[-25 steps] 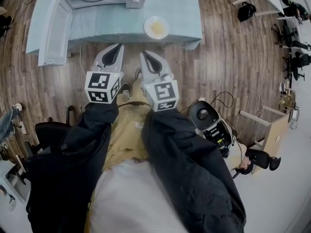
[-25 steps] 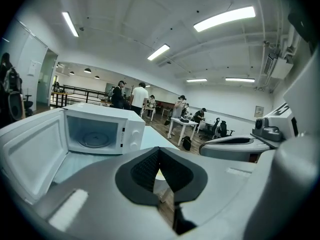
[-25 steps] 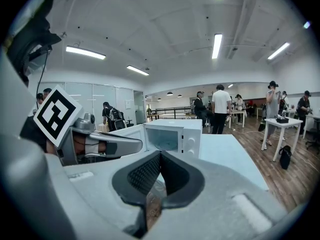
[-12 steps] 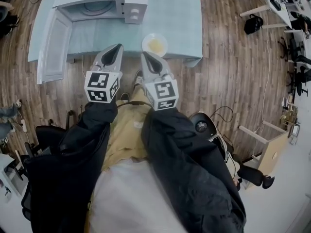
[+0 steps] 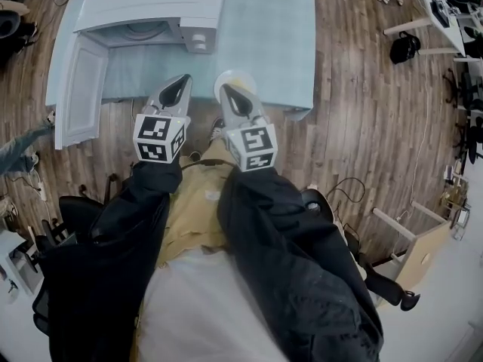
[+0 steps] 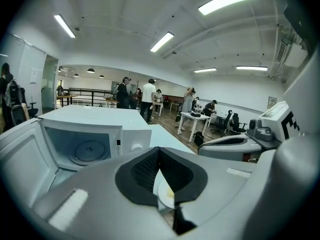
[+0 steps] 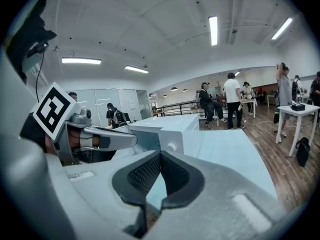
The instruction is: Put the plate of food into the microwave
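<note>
Floorboards of brown wood fill most of the head view. On them stands a long pale blue rectangular table. A boxy white microwave oven sits on the left part of the tabletop. Its white hinged door is swung wide open toward the person, past the table's near edge. In the left gripper view the cavity is lit and a round turntable lies on its floor.

Black jacket sleeves reach forward from the bottom of the head view, each ending in a grey two-jaw tool with a marker cube. The left gripper is held over the table's near edge, just right of the open door, and points at the microwave's front. Its jaws are closed tip to tip with nothing between the pads. The right gripper is level with it and close beside it, also at the table's edge. Its jaws are pressed together and carry nothing.

A small round white plate with yellow food rests on the tabletop near the front edge. It is to the right of the microwave and outside it. The plate lies just beyond the right gripper's tips, which cover part of its rim in the head view.
</note>
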`<state>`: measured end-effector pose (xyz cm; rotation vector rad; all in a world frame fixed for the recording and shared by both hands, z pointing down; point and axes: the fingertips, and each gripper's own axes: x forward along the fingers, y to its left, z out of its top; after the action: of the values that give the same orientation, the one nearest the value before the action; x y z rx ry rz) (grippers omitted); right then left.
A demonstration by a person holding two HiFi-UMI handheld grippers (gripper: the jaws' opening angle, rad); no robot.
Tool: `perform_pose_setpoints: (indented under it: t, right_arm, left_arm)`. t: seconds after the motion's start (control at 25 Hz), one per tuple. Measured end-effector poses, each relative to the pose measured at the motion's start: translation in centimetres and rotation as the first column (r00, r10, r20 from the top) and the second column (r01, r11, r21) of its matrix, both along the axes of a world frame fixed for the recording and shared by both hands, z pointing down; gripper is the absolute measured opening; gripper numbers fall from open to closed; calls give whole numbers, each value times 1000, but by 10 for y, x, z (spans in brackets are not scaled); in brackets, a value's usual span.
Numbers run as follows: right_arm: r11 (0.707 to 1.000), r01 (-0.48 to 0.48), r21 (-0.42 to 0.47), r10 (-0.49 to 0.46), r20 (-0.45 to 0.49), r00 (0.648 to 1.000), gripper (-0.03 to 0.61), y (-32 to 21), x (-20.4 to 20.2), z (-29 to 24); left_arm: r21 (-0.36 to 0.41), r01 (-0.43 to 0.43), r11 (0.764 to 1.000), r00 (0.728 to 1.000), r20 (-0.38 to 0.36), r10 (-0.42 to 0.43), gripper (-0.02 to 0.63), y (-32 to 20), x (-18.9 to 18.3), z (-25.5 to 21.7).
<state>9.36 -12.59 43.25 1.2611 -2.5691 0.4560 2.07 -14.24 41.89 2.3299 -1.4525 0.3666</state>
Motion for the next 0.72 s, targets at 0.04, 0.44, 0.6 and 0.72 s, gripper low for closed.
perform_pose_setpoints:
  t: [0.04, 0.44, 0.6, 0.72]
  right_arm:
    - [1000, 5, -5, -5, 4, 1000, -2, -3, 2, 3]
    - [989, -25, -144, 28, 19, 999, -2, -27, 29, 48]
    - [977, -68, -200, 70, 4, 998, -2, -31, 36, 67]
    - [965, -112, -235, 110, -24, 994, -2, -34, 36, 88]
  left_arm:
    - [-4, 4, 1000, 1000, 5, -4, -3, -2, 1, 4]
    - [-158, 8, 987, 1000, -10, -9, -3, -15, 16, 64]
    - [-214, -30, 976, 1000, -10, 29, -3, -13, 20, 90]
    - [-257, -82, 963, 997, -18, 80, -3, -11, 18, 112]
